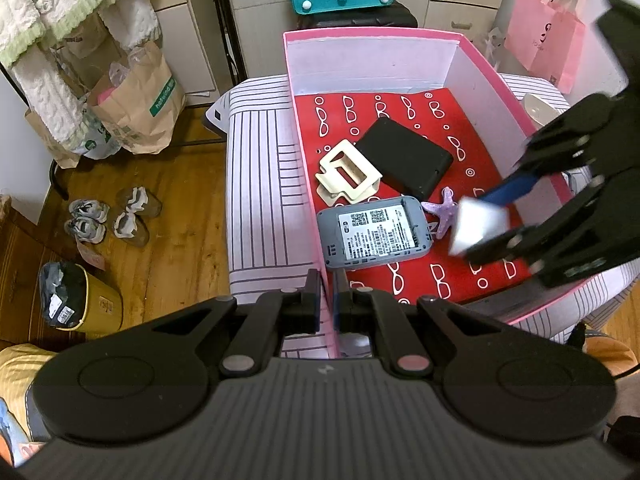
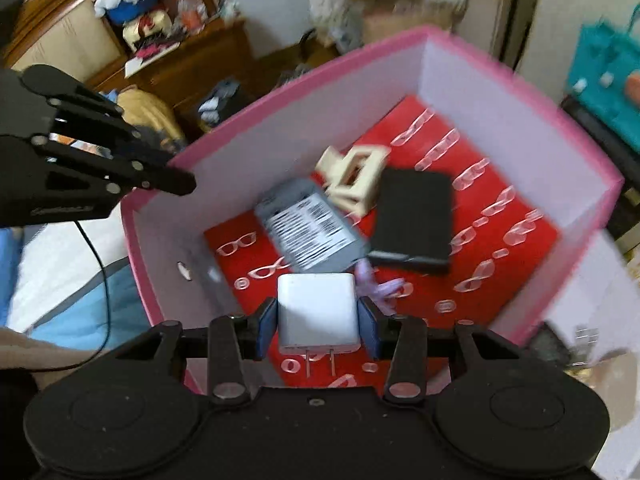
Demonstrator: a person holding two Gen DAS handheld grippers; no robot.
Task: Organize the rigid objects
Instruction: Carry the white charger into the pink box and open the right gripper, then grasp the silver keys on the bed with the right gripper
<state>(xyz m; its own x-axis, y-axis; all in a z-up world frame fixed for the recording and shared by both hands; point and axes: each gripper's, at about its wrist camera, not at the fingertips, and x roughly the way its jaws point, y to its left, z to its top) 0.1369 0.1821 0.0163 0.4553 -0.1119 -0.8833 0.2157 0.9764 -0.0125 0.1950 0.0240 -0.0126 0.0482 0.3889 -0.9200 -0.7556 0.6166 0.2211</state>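
- Clamped on the near wall of the pink box [image 1: 400,34], my left gripper [image 1: 328,300] has its two black fingers pressed together, one either side of the thin cardboard edge.
- Pinched between the blue pads of my right gripper [image 2: 318,322]: a white charger plug [image 2: 317,312], a smooth rounded cube with two metal prongs pointing back toward the camera. It hangs over the box interior, above the near part of the red liner.
- Right gripper tilts steeply down; in the left wrist view it comes in from the right over the box rim, blurred.
- Box walls are white inside and pink outside; the floor carries a red sheet [image 1: 420,280] printed with white spectacles and rings.
- On that sheet: a grey rounded-rectangle device [image 1: 374,236], label side up, with QR codes and dense print too small to read.
- Touching it at the far side, a cream plastic hair claw clip [image 1: 348,172], open-framed and angular.
- Beside the clip, a matte black flat slab [image 1: 404,158] with rounded corners, one end lying over the clip's edge.
- A small purple starfish figure [image 1: 442,210] lies just beside the grey device.
- Box sits on a striped white cloth [image 1: 260,184].
- On the wooden floor, a brown paper bag [image 1: 136,100] bears a green label; the lettering is not clearly readable.
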